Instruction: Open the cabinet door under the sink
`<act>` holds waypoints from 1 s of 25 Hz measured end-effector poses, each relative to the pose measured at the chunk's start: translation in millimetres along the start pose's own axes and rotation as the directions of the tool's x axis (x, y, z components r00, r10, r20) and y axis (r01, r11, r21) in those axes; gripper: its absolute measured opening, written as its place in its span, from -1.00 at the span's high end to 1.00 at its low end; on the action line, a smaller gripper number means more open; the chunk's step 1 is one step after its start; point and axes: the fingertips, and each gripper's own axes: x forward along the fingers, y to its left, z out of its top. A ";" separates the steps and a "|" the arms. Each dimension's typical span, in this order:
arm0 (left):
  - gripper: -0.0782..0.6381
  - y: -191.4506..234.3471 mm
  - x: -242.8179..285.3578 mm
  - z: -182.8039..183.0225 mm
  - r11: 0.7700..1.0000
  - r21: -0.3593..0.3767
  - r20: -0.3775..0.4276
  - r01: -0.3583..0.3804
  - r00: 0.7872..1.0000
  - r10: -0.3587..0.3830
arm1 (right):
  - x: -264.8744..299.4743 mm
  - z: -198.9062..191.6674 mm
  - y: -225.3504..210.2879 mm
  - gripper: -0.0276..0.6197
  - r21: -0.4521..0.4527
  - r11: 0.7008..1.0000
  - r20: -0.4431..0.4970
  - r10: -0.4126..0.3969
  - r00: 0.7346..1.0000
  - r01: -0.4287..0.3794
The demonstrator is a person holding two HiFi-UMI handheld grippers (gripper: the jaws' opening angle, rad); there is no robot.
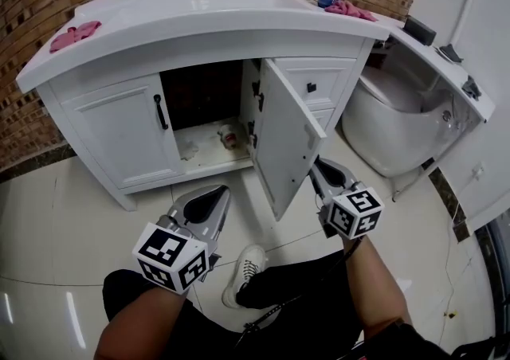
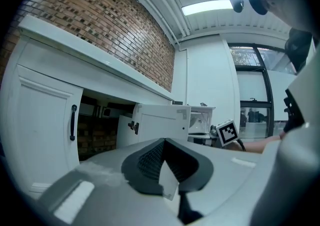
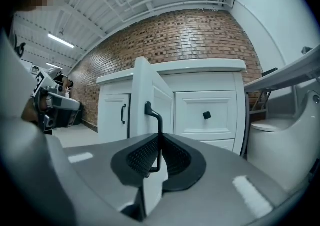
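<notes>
Right claw (image 3: 159, 156) is clamped on the handle (image 3: 159, 130) of the part-open door (image 1: 283, 139), left claw (image 2: 165, 162) pressed together and empty; the best pull likely follows the hinge arc, no twisting.

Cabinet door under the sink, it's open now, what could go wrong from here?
Swinging the door wider could squeeze the right gripper against the drawer front beside it. The thin handle between its fingers might slip out if pulled at an angle.
</notes>
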 end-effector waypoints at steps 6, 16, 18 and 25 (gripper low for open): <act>0.77 -5.7 -4.3 2.8 1.000 -0.003 0.007 0.013 1.000 -0.013 | -9.4 -2.1 -4.4 0.82 -0.018 1.000 0.022 -0.014 1.000 0.015; 0.77 -5.7 -15.7 2.1 1.000 0.016 0.007 -0.022 1.000 0.022 | -45.5 -2.5 1.7 0.82 0.069 0.990 -0.047 -0.124 0.991 0.127; 0.77 -5.2 -19.3 3.7 1.000 0.012 0.012 -0.025 1.000 0.025 | -53.6 4.2 12.0 0.84 0.077 0.988 -0.054 -0.127 0.990 0.131; 0.77 2.2 -40.6 7.0 0.999 0.012 0.024 -0.045 0.999 0.044 | -80.3 24.1 59.1 0.89 0.054 0.991 -0.055 -0.120 0.991 0.123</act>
